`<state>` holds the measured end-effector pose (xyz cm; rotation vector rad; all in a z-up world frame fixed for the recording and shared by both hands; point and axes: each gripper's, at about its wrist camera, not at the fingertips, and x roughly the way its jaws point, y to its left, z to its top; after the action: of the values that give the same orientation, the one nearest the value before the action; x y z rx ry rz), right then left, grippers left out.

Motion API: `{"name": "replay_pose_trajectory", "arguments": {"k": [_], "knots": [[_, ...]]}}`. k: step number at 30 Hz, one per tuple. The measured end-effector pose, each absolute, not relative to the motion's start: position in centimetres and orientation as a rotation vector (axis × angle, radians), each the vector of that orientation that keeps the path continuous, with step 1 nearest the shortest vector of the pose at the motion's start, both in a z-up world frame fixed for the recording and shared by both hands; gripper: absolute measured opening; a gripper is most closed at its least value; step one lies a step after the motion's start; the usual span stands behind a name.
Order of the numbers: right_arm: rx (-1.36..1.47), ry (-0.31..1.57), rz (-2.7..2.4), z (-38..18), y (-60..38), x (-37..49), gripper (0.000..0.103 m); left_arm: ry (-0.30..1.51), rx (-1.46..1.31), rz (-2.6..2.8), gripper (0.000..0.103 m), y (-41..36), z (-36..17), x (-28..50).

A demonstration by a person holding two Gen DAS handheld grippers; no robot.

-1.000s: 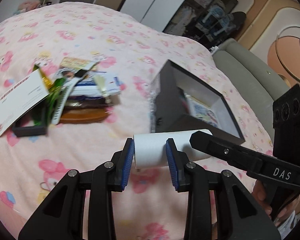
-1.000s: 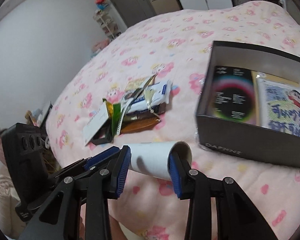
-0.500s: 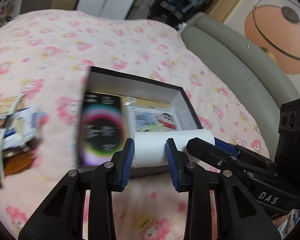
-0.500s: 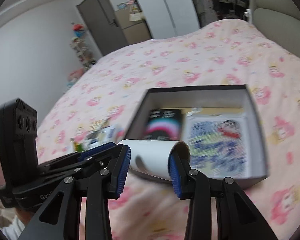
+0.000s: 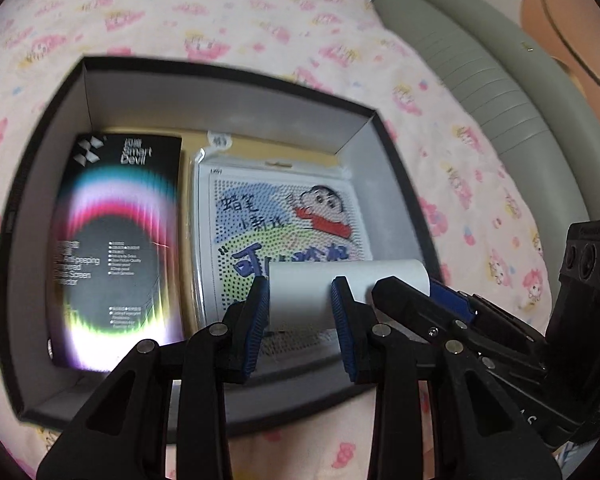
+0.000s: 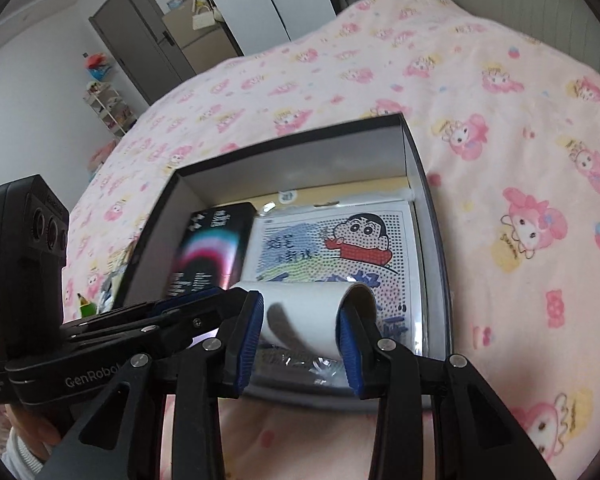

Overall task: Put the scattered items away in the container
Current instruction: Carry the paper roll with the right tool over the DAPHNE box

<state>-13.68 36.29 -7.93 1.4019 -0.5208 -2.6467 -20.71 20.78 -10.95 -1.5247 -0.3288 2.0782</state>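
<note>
The dark box (image 5: pixel 228 92) on the pink bed (image 6: pixel 500 120) already holds a black packet (image 5: pixel 116 240) and a cartoon pegboard (image 5: pixel 284 216). Above the pegboard, the white roll (image 5: pixel 300 296) hangs clamped at its two ends by the left hand-held gripper (image 5: pixel 300 320) and the right hand-held gripper (image 6: pixel 300 324).

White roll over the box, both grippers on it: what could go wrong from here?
1. The left gripper and right gripper both clamp the white roll; if one lets go first, it may swing or drop askew.
2. It hangs near the box's front wall, so it could clip the rim or land on the bedspread.
3. The roll would land on the cartoon pack and could roll toward the black packet.
</note>
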Motion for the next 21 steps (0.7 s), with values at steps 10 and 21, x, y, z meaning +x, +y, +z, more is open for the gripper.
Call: {"name": "replay_pose_trajectory", "arguments": {"k": [10,21], "knots": [[1.53,-0.473,-2.547,-9.4,37.3,-18.0,0.034,-0.355,-1.632,2.025,0.032,22.0,-11.9,-24.9],[1.485,-0.424,-2.627,-8.0,39.3,-22.5,0.034,-0.448,-1.584,2.063,0.035,20.9,-10.9,-29.2]]}}
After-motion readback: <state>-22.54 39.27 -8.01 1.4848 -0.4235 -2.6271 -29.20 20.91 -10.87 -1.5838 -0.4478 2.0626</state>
